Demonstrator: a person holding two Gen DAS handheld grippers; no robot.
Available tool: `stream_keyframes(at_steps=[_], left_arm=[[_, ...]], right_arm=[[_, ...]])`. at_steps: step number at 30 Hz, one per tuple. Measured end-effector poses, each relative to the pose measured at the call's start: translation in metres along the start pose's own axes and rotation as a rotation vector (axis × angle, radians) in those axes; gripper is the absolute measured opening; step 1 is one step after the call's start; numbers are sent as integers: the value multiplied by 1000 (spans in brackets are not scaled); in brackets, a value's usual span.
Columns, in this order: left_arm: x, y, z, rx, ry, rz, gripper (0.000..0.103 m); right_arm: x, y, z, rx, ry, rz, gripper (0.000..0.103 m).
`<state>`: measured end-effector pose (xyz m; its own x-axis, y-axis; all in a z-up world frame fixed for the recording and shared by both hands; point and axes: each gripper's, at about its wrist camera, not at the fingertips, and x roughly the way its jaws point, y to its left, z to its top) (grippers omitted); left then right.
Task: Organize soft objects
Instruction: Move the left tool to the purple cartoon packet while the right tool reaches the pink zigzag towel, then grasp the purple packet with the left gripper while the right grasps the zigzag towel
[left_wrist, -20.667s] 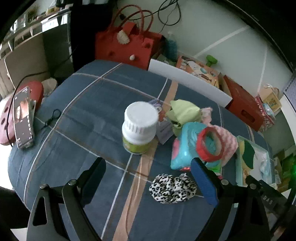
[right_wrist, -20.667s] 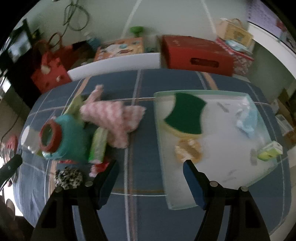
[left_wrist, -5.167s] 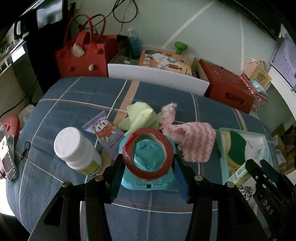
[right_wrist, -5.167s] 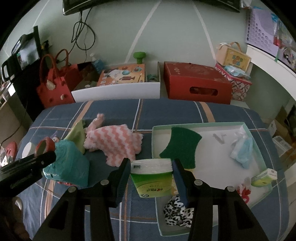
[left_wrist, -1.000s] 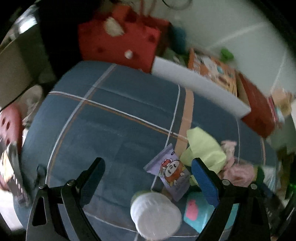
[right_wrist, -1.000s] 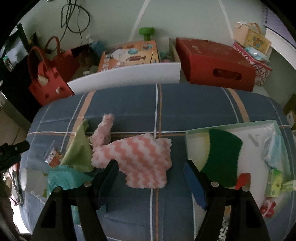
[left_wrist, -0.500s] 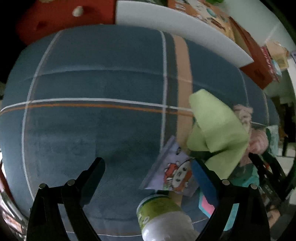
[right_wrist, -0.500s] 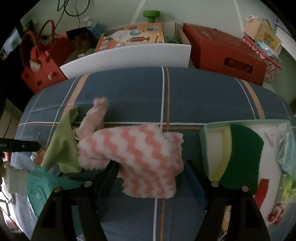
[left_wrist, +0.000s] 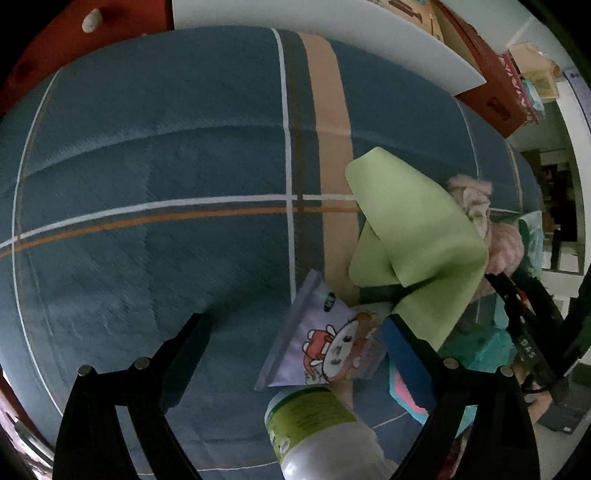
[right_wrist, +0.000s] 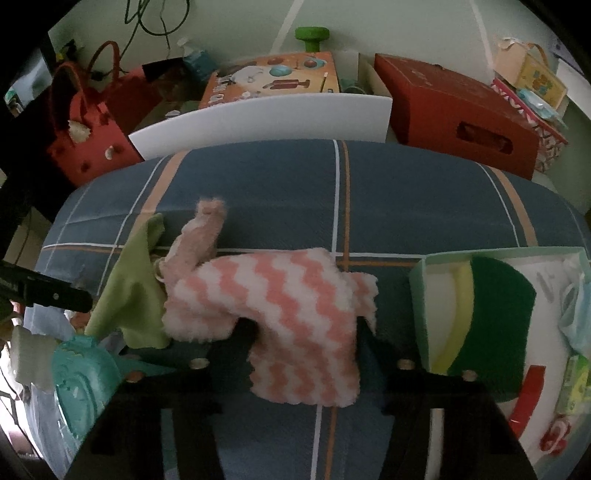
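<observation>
Steeply downward the right gripper (right_wrist: 301, 332) is pointed over the pink-and-white zigzag cloth (right_wrist: 295, 317) lying on the blue plaid cover (right_wrist: 406, 184) just beside the pale green tray (right_wrist: 419, 295); its jaws have just been closing, and the cloth's lower part is bunched and pinched between them; the left gripper (left_wrist: 291, 332) is likewise angled down, its jaws spread wide with nothing pressed; a purple snack packet (left_wrist: 317, 343) and a white bottle (left_wrist: 314, 424) are seen between its fingers, a light green cloth (left_wrist: 413, 236) beyond.

both wrist views look steeply down, sharing green cloth (left_wrist: 413, 236)
</observation>
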<state>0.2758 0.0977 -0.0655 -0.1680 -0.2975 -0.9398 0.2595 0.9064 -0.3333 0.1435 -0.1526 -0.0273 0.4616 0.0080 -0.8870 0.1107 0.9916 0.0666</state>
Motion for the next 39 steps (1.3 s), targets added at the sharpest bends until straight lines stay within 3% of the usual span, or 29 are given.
stream_keyframes(at_steps=[2,5,7,10,16,28,34,39], left_arm=[[-1,2,-2,-4,0,0,94],[4,-1,-7,-1,6,9,86],[5,-5,-7,0,12,20,69],[10,-14,-8,1,17,12,55],[7,-33,-15,25,-11,18,38],[-44,-53,-47,-3,-185,13,28],[-88,-62,-70,-31,-337,16,27],[-129,-86,-99,-44,-507,15,27]], right_arm=[[-1,1,0,-1,-4,8,34],[-4,1,0,-1,-12,22,23],[-7,0,0,3,-20,23,22],[-9,-2,0,11,-25,26,20],[-19,-7,0,23,-48,42,13],[-70,-26,3,67,-166,62,12],[-100,-38,2,94,-233,71,12],[-128,-52,1,121,-302,64,12]])
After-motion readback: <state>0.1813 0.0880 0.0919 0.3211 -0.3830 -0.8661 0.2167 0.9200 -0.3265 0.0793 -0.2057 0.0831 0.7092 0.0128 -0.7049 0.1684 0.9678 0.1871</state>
